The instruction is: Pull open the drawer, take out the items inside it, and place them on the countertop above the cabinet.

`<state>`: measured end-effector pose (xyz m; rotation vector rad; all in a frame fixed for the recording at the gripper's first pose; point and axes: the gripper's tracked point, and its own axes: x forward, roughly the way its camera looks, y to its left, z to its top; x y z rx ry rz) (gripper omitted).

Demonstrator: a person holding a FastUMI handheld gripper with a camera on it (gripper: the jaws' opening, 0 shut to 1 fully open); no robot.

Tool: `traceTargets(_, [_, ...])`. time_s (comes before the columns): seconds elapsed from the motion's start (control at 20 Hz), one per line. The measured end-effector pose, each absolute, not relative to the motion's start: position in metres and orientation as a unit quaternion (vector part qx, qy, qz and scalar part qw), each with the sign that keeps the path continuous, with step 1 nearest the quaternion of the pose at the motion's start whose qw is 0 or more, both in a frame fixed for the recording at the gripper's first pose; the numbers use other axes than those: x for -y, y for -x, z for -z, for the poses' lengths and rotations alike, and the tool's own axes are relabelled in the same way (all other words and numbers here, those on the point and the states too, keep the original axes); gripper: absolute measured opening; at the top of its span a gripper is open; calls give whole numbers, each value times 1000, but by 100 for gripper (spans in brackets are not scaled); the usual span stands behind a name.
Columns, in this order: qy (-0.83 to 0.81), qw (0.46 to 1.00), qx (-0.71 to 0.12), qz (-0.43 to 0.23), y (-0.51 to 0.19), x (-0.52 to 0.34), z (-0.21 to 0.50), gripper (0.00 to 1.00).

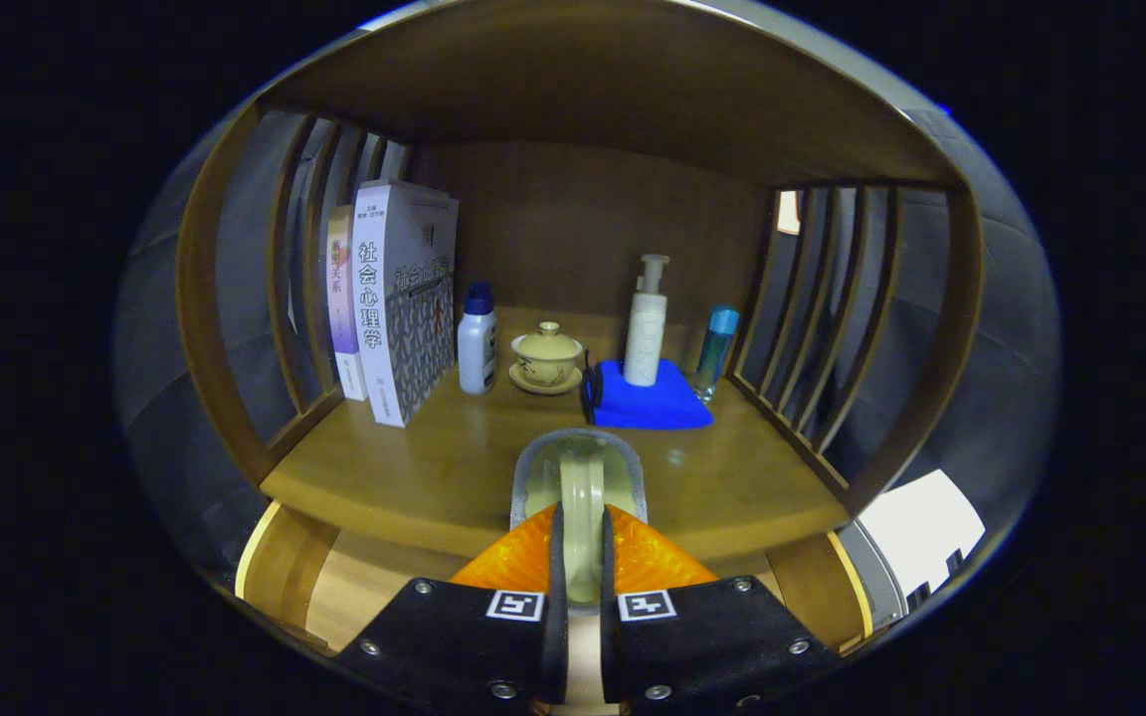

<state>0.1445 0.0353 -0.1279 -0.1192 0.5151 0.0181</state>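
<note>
The tongs are seen nearly closed, with both fingers pressed against the sides of a pale green roll with a grey rim, which is gripped on edge between them and juts ahead over the front of the wooden worktop; below the fingers, the open drawer is shown, its light wooden bottom and rounded front corners visible to either side.

Beyond the roll, a folded blue cloth is laid on the worktop, and a white pump bottle is stood upright on it; a small clear bottle with a blue cap is placed just beside the cloth, near the slatted side; a lidded tan cup on a saucer is set on the other side of the cloth, with a white bottle with a dark blue cap just beside it; two books are stood upright against the opposite slats.

The worktop is enclosed by a wooden back panel, a wooden top and curved slatted sides; grey padded wall is seen through the slats.
</note>
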Motion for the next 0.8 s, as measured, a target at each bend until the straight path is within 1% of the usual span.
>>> traceTargets(0.25, [46, 966, -251, -23, -199, -41, 136, 13])
traceTargets(0.45, [26, 968, -249, -31, -228, -38, 140, 17])
traceTargets(0.5, [23, 968, -248, -29, -232, -35, 141, 20])
traceTargets(0.75, [32, 977, -209, -26, -239, -29, 129, 38])
traceTargets(0.8, [26, 980, -193, -32, -234, -33, 122, 57])
